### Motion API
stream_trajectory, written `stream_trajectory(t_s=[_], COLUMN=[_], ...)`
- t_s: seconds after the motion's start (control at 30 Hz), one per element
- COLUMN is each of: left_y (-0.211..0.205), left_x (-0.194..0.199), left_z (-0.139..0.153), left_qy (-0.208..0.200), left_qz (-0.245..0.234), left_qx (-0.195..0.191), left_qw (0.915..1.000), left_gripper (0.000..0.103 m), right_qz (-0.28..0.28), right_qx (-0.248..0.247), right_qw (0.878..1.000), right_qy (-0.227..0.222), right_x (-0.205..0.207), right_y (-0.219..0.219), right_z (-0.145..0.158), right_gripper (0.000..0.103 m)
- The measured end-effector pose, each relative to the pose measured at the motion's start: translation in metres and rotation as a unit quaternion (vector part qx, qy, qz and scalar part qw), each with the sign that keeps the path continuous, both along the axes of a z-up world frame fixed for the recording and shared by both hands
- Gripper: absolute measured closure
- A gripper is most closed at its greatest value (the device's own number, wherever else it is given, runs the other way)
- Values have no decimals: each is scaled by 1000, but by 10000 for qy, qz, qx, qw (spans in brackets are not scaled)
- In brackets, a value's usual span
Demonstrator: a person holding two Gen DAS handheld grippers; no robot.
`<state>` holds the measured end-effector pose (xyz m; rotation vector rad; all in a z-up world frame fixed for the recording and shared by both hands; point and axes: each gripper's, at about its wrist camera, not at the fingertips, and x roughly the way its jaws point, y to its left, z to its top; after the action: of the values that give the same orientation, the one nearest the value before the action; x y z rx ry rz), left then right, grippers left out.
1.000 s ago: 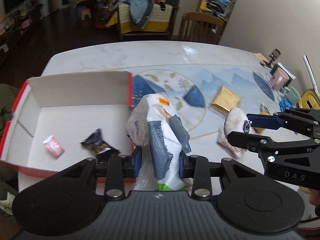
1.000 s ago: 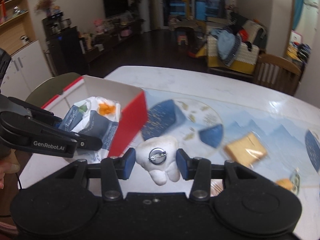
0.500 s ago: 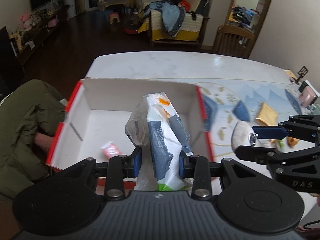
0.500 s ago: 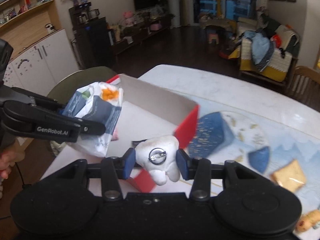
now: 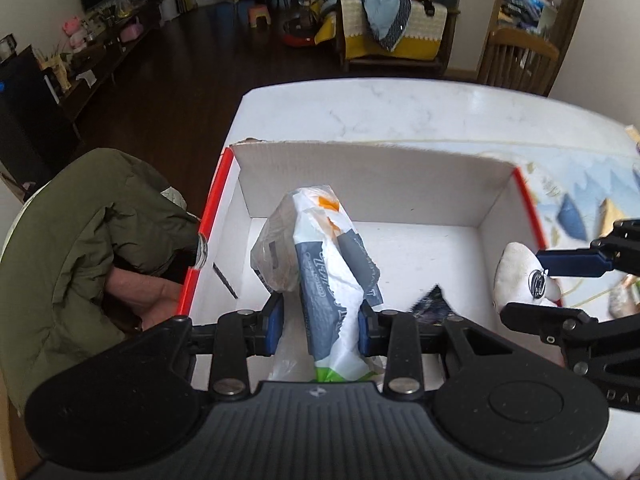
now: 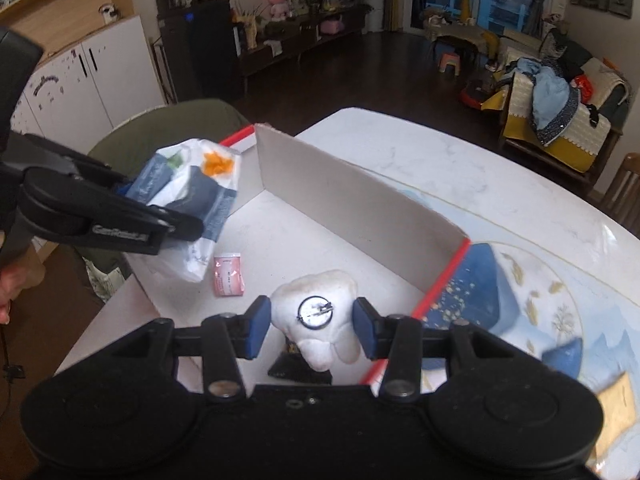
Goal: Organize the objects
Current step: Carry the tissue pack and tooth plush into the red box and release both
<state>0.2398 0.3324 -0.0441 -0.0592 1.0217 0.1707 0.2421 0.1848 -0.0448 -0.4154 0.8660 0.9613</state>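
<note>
My left gripper is shut on a white and blue-grey plastic packet and holds it over the left part of an open white cardboard box with red edges. In the right wrist view the same packet hangs in the left gripper above the box floor. My right gripper is shut on a white tooth-shaped plush with a metal badge, over the box's right end. That plush shows at the right in the left wrist view.
A pink sachet and a dark wrapper lie on the box floor. A green jacket drapes a chair left of the box. The patterned mat with a yellow packet spreads to the right on the marble table.
Both grippers have swung left across the table with their loads, from over the mat and box edge to above the inside of the box. Both grips stay unchanged.
</note>
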Motion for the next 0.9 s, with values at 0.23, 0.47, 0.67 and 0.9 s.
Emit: stream_trajectory(t_s=[0.23, 0.47, 0.67, 0.9], left_y=[5, 9, 5, 2], left_x=[30, 59, 74, 79], left_z=[-22, -44, -65, -78], left_qy=[192, 514, 883, 1153], left_qz=[28, 78, -79, -147], left_qx=[60, -161, -158, -270], left_qw=[9998, 9985, 9959, 9929], left_gripper=[69, 68, 67, 65], right_qz=[143, 198, 246, 206], right_qx=[-399, -623, -838, -1029], right_qw=[9990, 9978, 9961, 9941], right_qy=[-132, 74, 157, 269], right_x=[3, 8, 12, 16], right_y=[35, 57, 66, 66], right_z=[-23, -45, -60, -73], right_gripper=[59, 59, 59, 57])
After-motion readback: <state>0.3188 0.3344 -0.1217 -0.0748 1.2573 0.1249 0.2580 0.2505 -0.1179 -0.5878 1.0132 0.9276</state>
